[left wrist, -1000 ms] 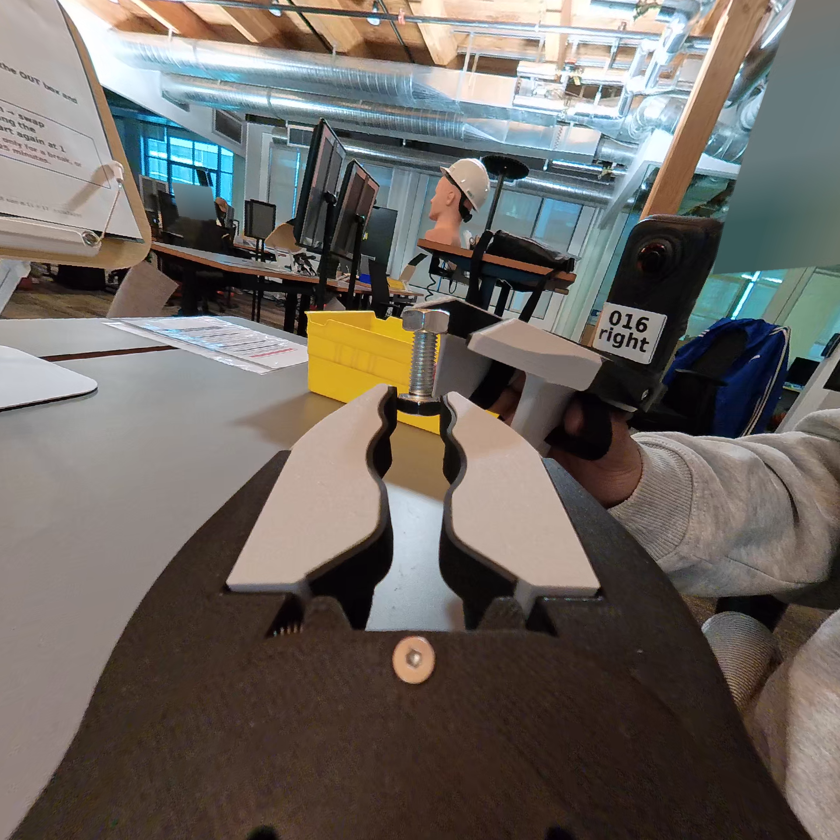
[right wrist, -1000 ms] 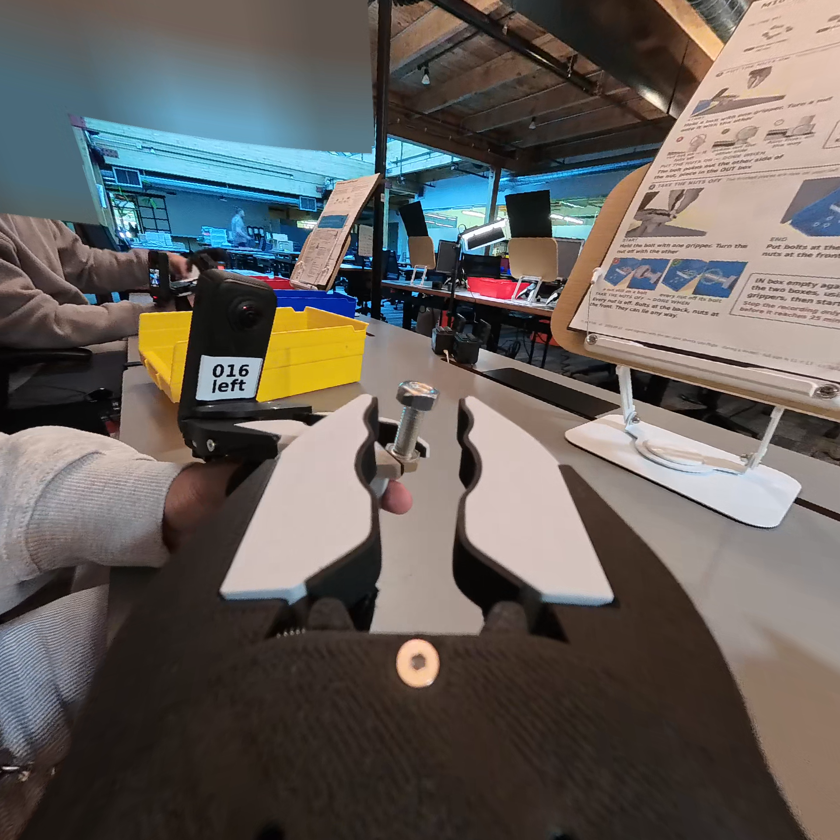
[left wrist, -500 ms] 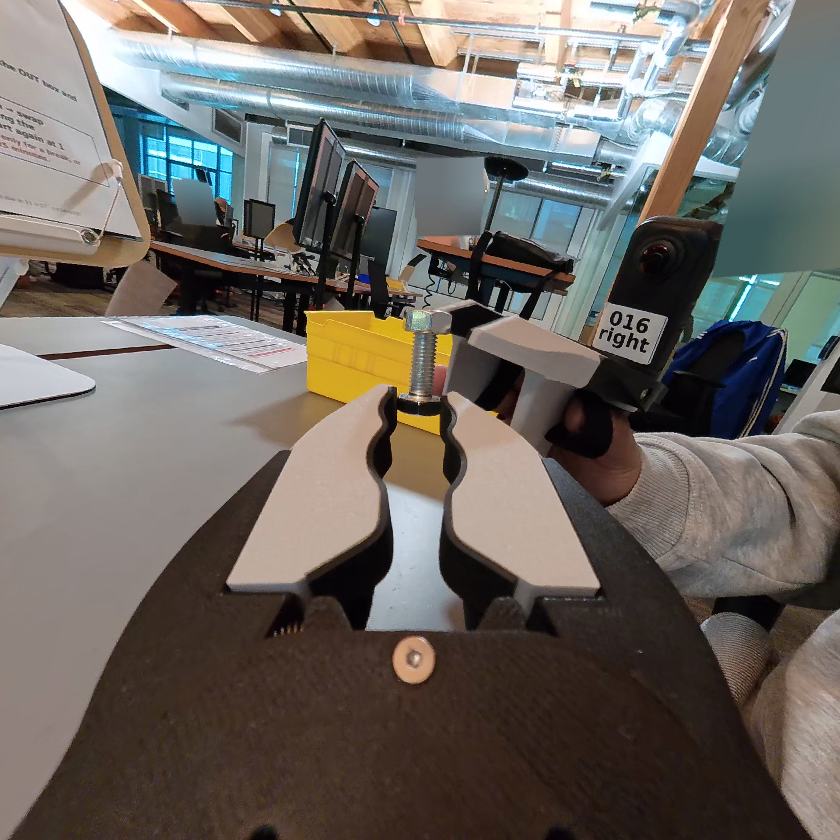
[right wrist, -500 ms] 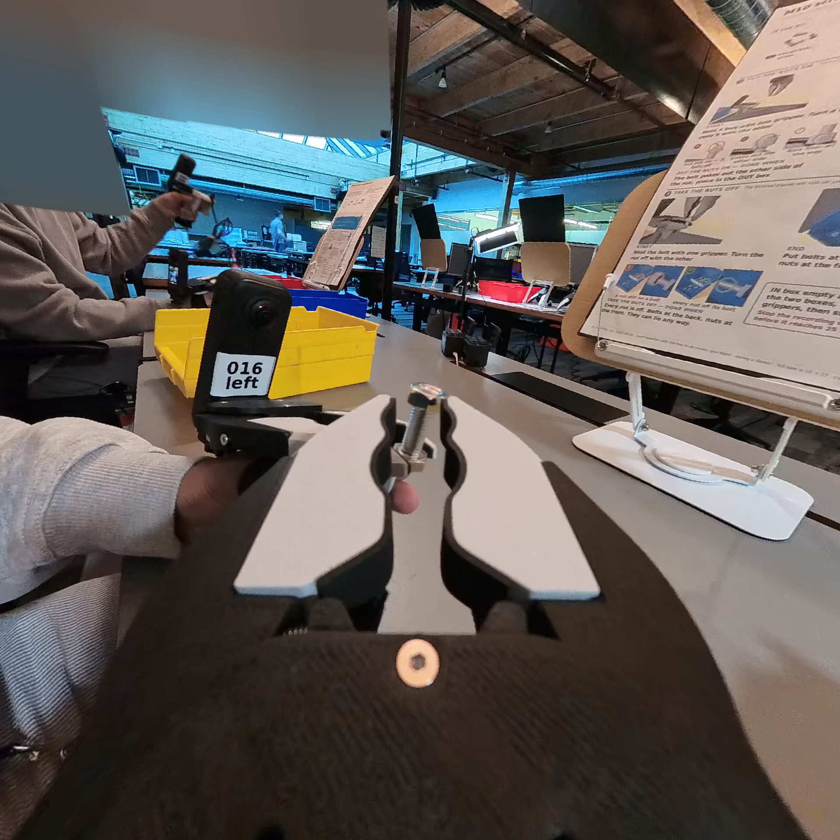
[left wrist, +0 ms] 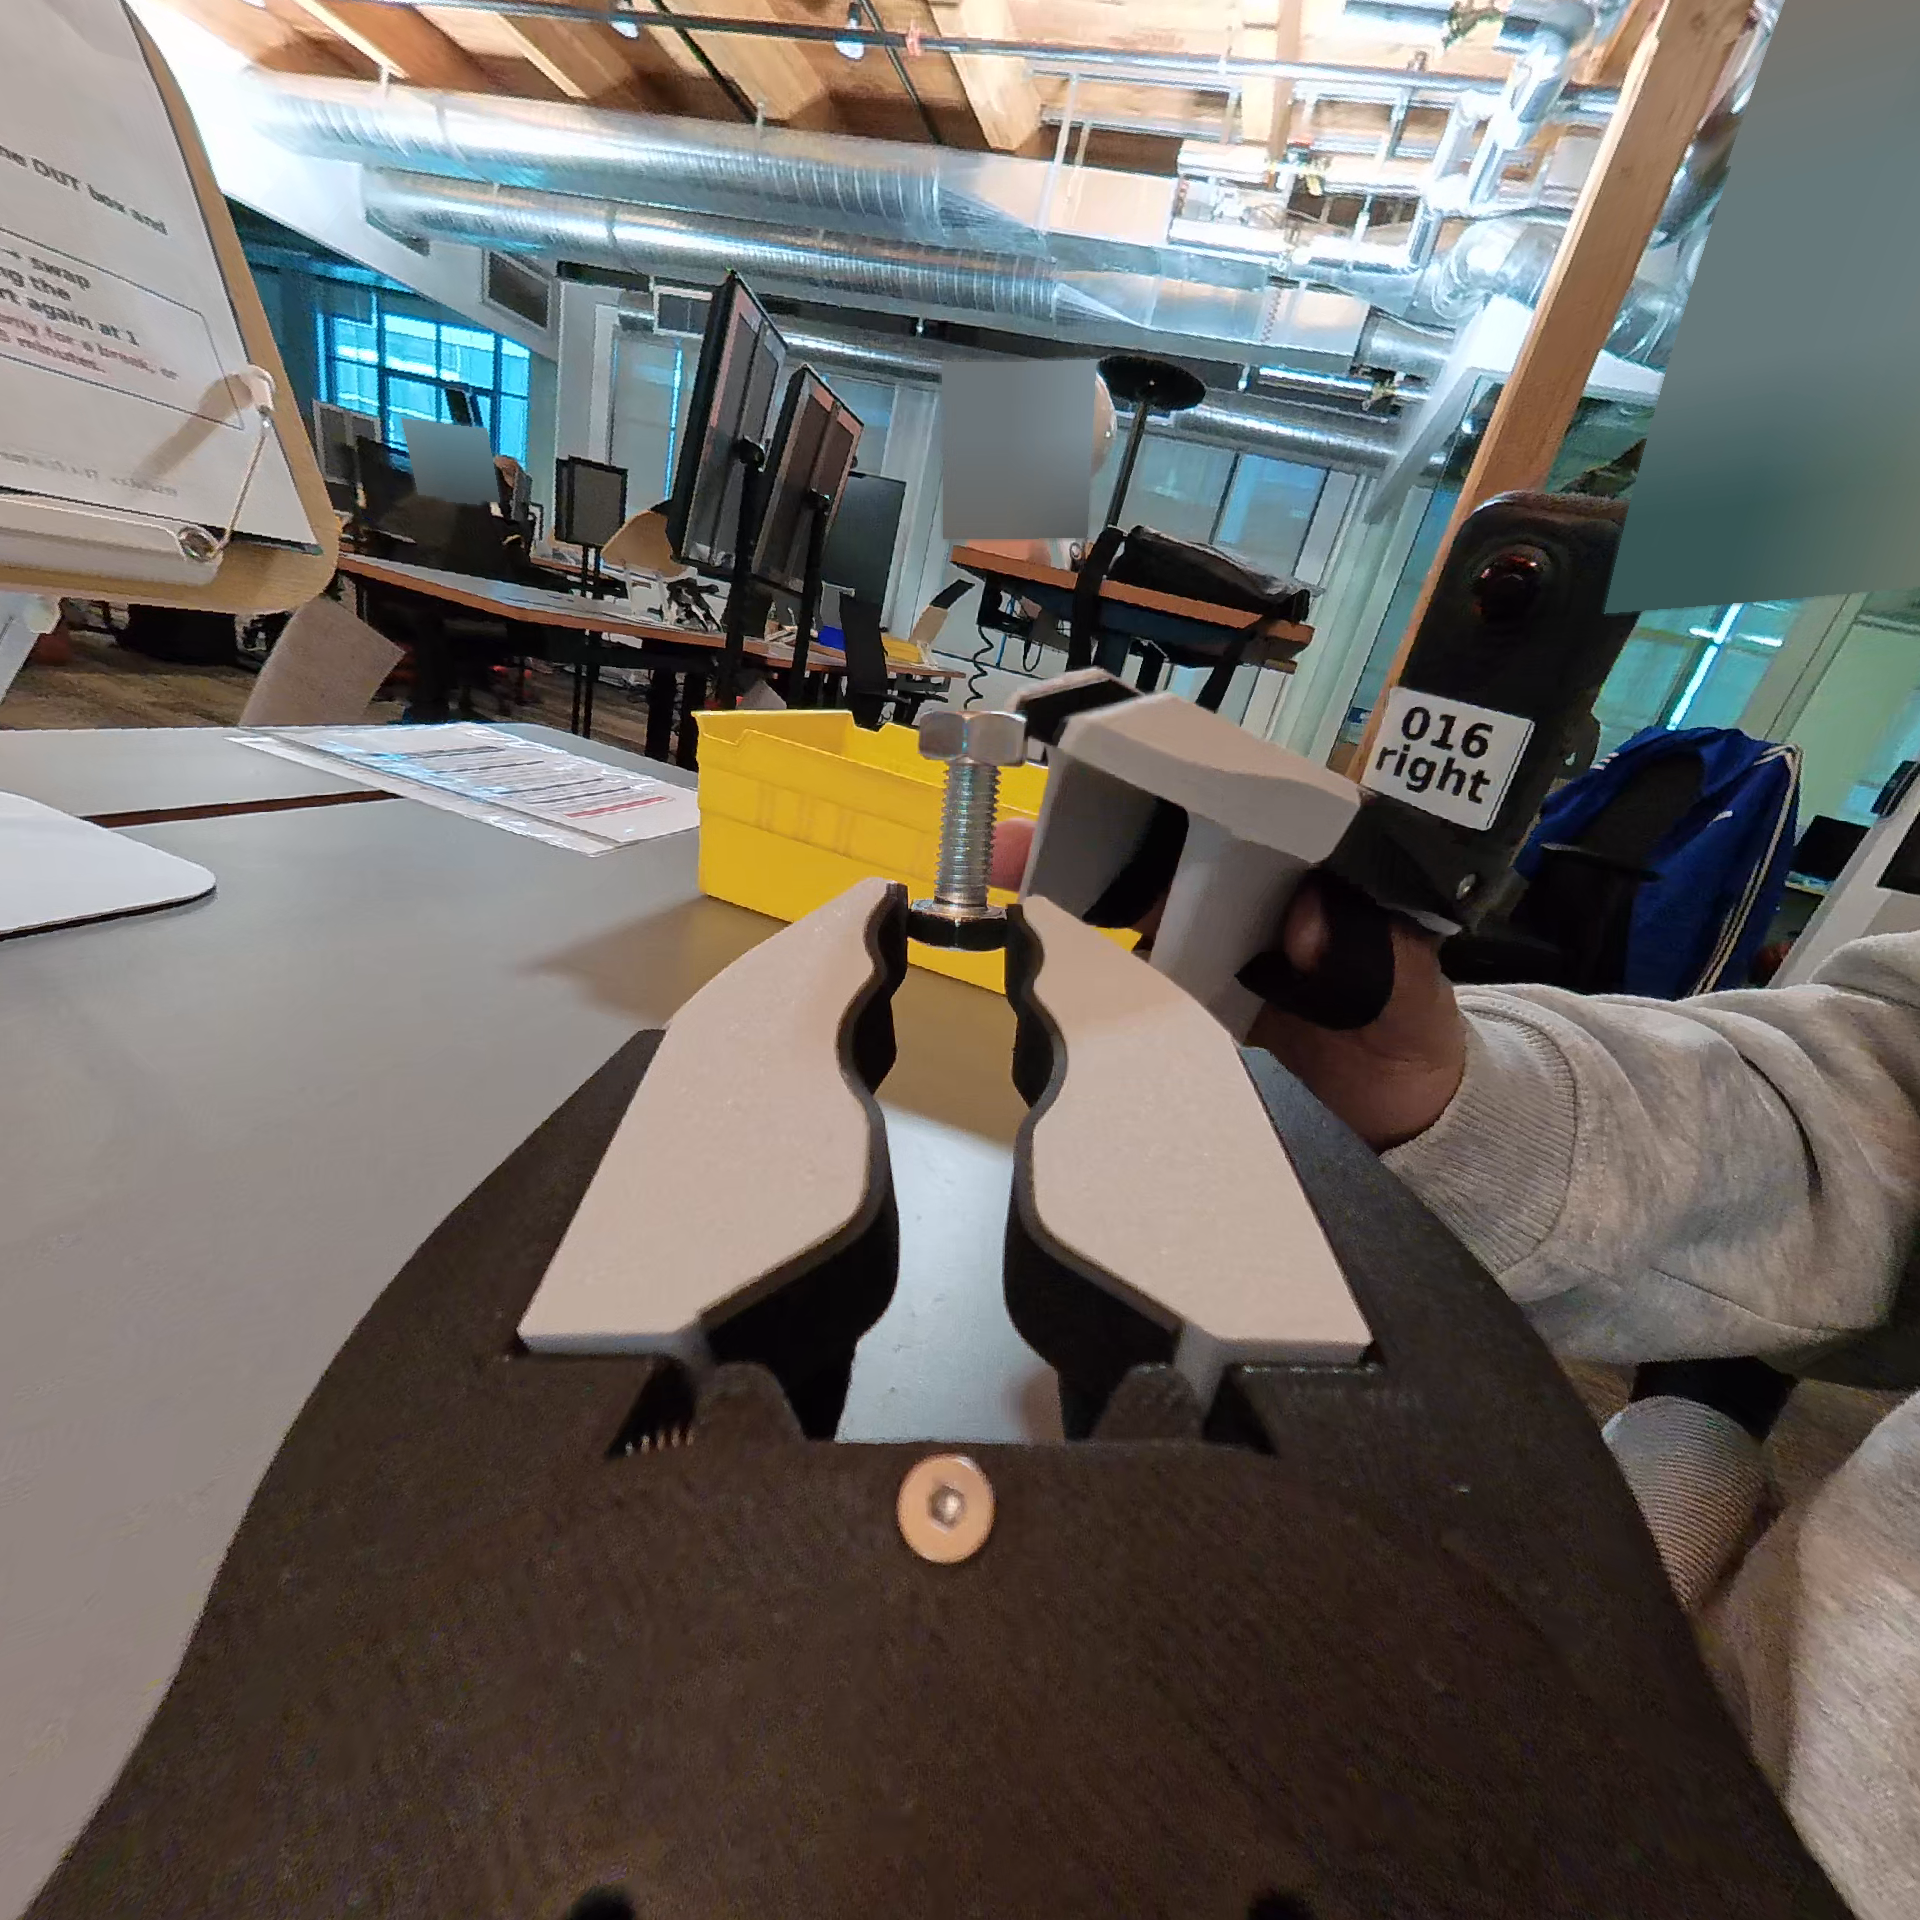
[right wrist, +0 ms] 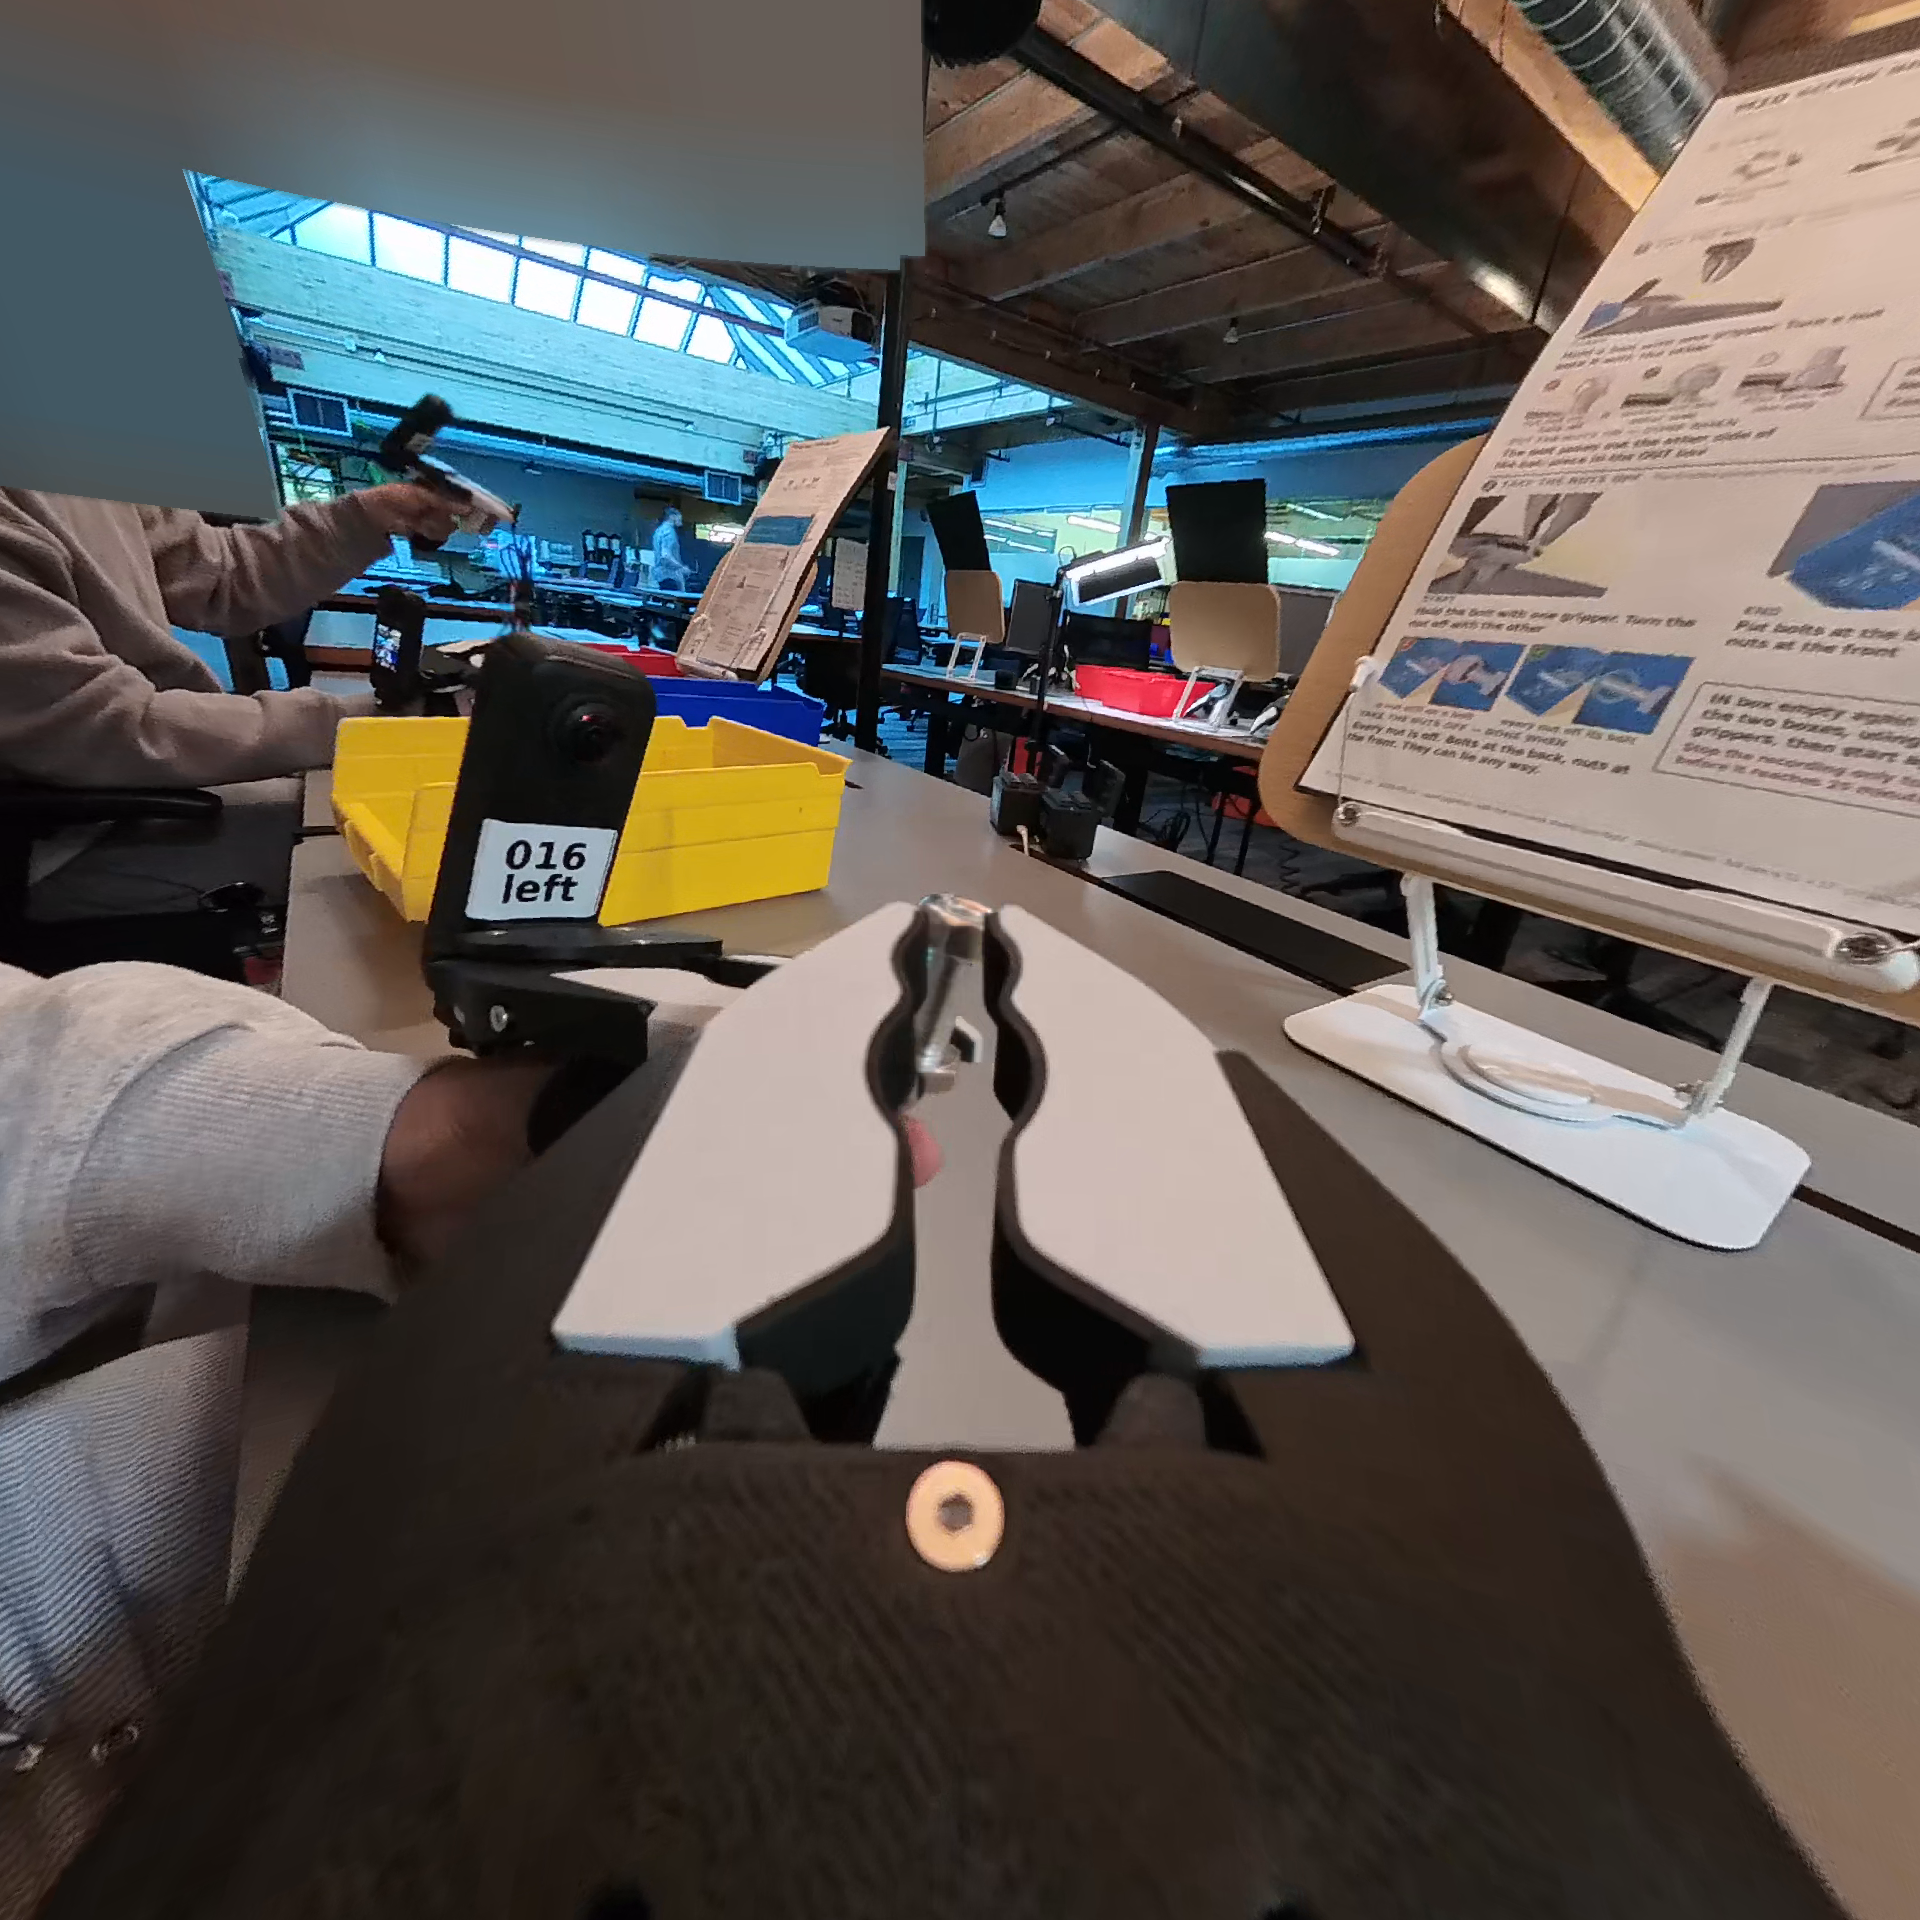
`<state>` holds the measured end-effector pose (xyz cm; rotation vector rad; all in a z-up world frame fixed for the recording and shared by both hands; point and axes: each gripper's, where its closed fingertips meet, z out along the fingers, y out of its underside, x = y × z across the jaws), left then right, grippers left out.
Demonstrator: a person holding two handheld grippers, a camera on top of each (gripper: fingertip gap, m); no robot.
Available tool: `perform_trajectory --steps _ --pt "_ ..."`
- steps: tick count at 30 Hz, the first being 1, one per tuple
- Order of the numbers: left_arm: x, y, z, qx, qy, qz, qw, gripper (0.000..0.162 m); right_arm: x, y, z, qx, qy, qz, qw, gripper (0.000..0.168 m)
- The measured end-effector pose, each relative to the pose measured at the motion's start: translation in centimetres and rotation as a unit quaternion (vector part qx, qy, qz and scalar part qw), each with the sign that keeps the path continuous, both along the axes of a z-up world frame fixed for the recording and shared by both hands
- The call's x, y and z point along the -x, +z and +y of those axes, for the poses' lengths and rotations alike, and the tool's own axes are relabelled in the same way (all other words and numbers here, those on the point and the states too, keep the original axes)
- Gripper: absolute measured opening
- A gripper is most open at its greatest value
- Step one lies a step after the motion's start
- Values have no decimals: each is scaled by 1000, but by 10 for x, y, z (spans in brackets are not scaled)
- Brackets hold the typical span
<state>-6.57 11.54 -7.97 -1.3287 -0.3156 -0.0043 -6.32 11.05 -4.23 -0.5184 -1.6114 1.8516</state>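
A silver hex bolt (left wrist: 966, 821) stands upright above the grey table, head up. My left gripper (left wrist: 956, 920) is shut on a dark nut (left wrist: 956, 925) at the bolt's lower end. My right gripper (right wrist: 951, 925) is shut on the bolt's head, and the shank (right wrist: 940, 997) shows between its fingers. In the left wrist view the right gripper (left wrist: 1039, 717) reaches the bolt head from the right, held in a hand with a grey sleeve. In the right wrist view the left gripper's camera body (right wrist: 540, 790) is at the left. Its fingers are mostly hidden behind my right finger.
A yellow bin (left wrist: 831, 810) sits on the table beyond the bolt and also shows in the right wrist view (right wrist: 727, 821), with a blue bin (right wrist: 748, 707) behind it. A white document stand (right wrist: 1538, 1122) holds an instruction sheet. A laminated sheet (left wrist: 468, 769) lies flat. Another person sits far left. Left and right tips are no more than a few centimetres apart.
My right gripper moved in from beside the bolt and its open fingers closed on the bolt head. My left gripper kept its hold on the nut and stayed in place.
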Motion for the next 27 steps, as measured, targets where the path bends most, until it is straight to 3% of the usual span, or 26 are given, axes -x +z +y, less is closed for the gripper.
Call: perform_trajectory --steps 7,16,22,27 --pt "-2 -1 2 3 -5 3 1000 19 5 -3 1 11 -3 -16 1000 26" --pt "1 1 -1 -2 6 0 1000 19 -2 0 -3 16 20 -18 1000 13" --pt "-2 0 1 0 -2 1 1000 19 4 -2 -1 16 2 -17 1000 29" --pt "-1 0 1 1 0 1 1000 19 0 -5 -8 4 17 -20 1000 29"
